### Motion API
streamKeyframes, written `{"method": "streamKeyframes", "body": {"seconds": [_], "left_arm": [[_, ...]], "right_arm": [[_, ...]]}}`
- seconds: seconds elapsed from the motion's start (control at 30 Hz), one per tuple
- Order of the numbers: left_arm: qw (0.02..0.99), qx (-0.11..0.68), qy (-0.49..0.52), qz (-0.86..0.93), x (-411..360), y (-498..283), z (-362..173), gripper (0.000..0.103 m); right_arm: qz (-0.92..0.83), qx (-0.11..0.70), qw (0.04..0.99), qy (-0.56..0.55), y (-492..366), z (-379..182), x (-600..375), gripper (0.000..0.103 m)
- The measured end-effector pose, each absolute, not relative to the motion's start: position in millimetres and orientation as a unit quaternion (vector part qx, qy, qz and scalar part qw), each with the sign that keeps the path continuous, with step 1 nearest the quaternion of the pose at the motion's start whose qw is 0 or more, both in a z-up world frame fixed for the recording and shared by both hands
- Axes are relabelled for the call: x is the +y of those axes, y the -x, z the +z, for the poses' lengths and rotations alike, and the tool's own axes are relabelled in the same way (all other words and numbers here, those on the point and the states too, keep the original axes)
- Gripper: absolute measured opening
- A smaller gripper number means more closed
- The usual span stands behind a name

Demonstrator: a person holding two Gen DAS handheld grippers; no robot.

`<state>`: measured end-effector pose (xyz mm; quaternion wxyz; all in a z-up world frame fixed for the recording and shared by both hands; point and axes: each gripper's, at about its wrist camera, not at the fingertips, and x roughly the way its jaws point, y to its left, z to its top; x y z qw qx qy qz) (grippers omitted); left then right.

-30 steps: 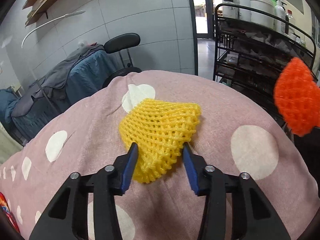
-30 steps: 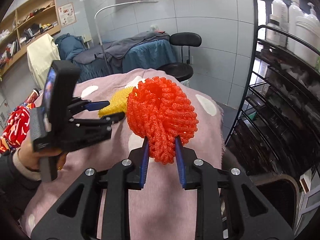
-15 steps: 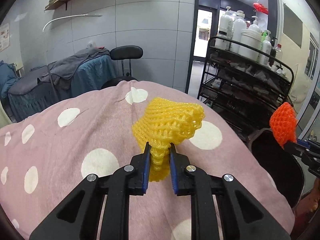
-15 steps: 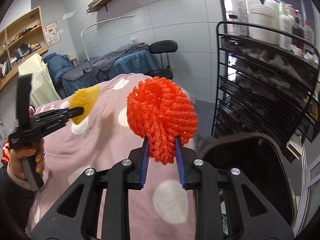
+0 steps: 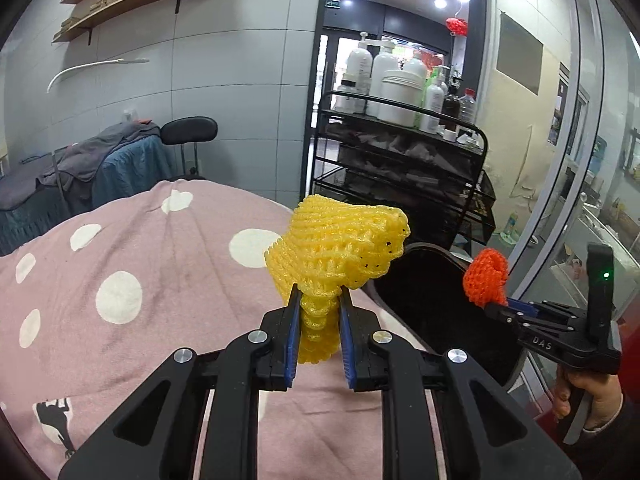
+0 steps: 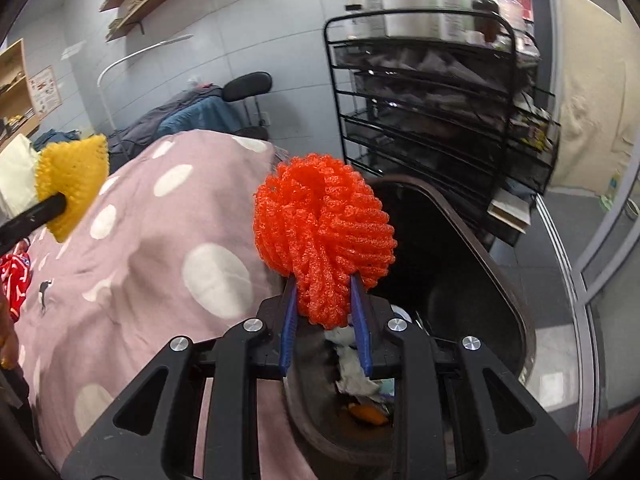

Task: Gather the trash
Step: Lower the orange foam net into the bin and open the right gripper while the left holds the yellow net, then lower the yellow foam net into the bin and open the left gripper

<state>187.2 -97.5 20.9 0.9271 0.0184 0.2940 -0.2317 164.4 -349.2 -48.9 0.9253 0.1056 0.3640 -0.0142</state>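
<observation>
My left claw (image 5: 319, 312) is pinched nearly closed on the yellow foam fruit net (image 5: 338, 252), held above the pink polka-dot bed cover (image 5: 120, 264). My right claw (image 6: 325, 294) grips the orange foam fruit net (image 6: 324, 232) over the open black trash bin (image 6: 460, 280).

two wrist fisheyes, each looking forward and slightly downward along its own gripper's fingers.

the left wrist view is facing across the pink dotted blanket (image 5: 132, 264) toward the black rack (image 5: 404, 160), close behind its yellow foam net (image 5: 340, 248); the right wrist view is sitting over the dark bin (image 6: 460, 264), close behind its orange foam net (image 6: 324, 236). both are sharing blanket, rack, bin and each other's net.
</observation>
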Motion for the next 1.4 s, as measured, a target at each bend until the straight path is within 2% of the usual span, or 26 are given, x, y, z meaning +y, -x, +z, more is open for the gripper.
{"method": "streamKeyframes", "body": {"seconds": [0.53, 0.67, 0.73, 0.8, 1.07, 1.4], "left_arm": [[0.904, 0.308, -0.009, -0.298, -155.2, -152.3, 10.2, 0.018], [0.899, 0.313, -0.008, -0.306, -160.7, -148.4, 8.0, 0.018], [0.898, 0.314, -0.010, -0.309, -163.7, -146.6, 6.9, 0.018], [0.896, 0.317, -0.011, -0.312, -166.6, -145.8, 5.5, 0.018], [0.888, 0.323, -0.016, -0.328, -178.7, -142.8, 3.5, 0.018], [0.867, 0.344, -0.038, -0.358, -220.2, -156.1, -2.9, 0.018]], "right_arm": [[-0.077, 0.417, 0.894, -0.141, -145.4, -104.6, -388.8, 0.026], [-0.085, 0.427, 0.889, -0.146, -147.3, -115.2, -391.5, 0.035], [-0.086, 0.427, 0.887, -0.150, -145.0, -117.5, -392.7, 0.049], [-0.091, 0.421, 0.890, -0.148, -142.0, -116.3, -391.7, 0.067], [-0.078, 0.402, 0.900, -0.148, -129.1, -105.1, -385.7, 0.078], [-0.060, 0.376, 0.912, -0.149, -102.2, -84.6, -372.5, 0.083]]}}
